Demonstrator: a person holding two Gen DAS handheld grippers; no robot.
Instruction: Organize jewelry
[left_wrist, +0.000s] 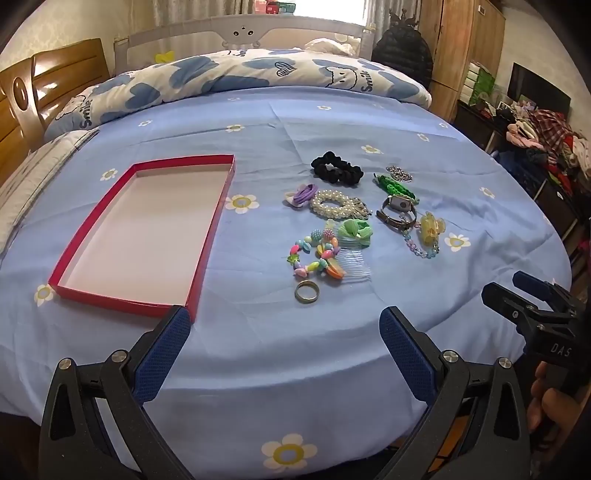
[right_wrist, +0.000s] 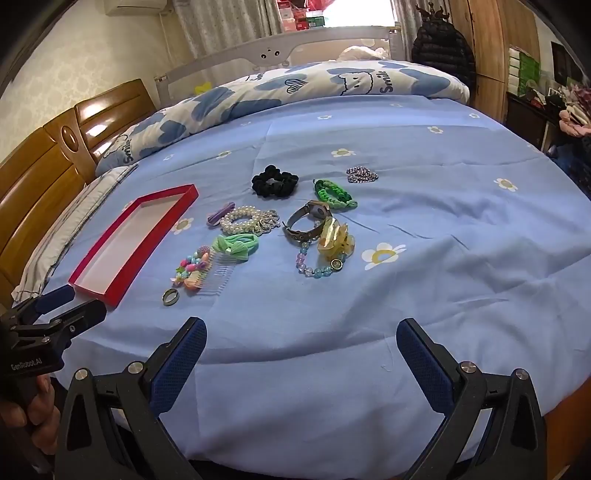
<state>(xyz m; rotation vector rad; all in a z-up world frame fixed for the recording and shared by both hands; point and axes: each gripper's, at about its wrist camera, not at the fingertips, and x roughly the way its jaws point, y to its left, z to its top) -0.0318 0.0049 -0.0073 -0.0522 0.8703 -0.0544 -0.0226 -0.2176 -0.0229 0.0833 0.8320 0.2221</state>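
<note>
My left-wrist camera sits behind left gripper (left_wrist: 284, 319), tilted down across bed (left_wrist: 332, 369), red box (left_wrist: 147, 236) near. Right-wrist camera likewise behind right gripper (right_wrist: 301, 332), further right. Both share box, jewelry pile (right_wrist: 266, 236), each other's gripper.

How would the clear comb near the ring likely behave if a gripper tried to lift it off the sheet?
The clear comb looks thin and rigid, so it probably lifts stiffly. Its glossy plastic may slip between pads. It lies flat on the soft sheet, with its top under the green bow, which it might drag.
</note>
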